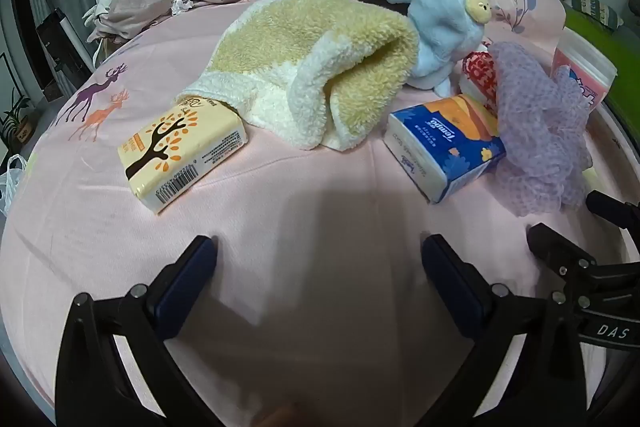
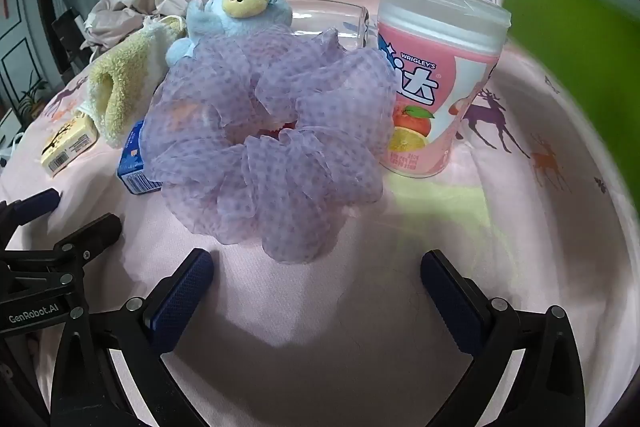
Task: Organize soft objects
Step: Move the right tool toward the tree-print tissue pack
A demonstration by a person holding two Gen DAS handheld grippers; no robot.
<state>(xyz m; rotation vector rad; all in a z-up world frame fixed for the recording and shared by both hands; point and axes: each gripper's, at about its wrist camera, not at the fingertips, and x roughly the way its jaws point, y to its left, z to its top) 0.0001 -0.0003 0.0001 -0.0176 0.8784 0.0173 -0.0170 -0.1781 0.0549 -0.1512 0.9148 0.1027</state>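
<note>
Both hand-held grippers — left (image 1: 319, 255), right (image 2: 316, 269) — gape empty; scrunchie (image 2: 268, 151) at twelve o'clock, nothing sorted yet.

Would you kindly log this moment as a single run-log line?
left gripper: open, empty | right gripper: open, facing purple mesh scrunchie | fleece towel, blue plush: untouched

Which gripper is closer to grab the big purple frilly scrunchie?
Right. The right gripper is open and faces the purple scrunchie straight ahead. From the left gripper, also open, the scrunchie lies off to the side.
</note>
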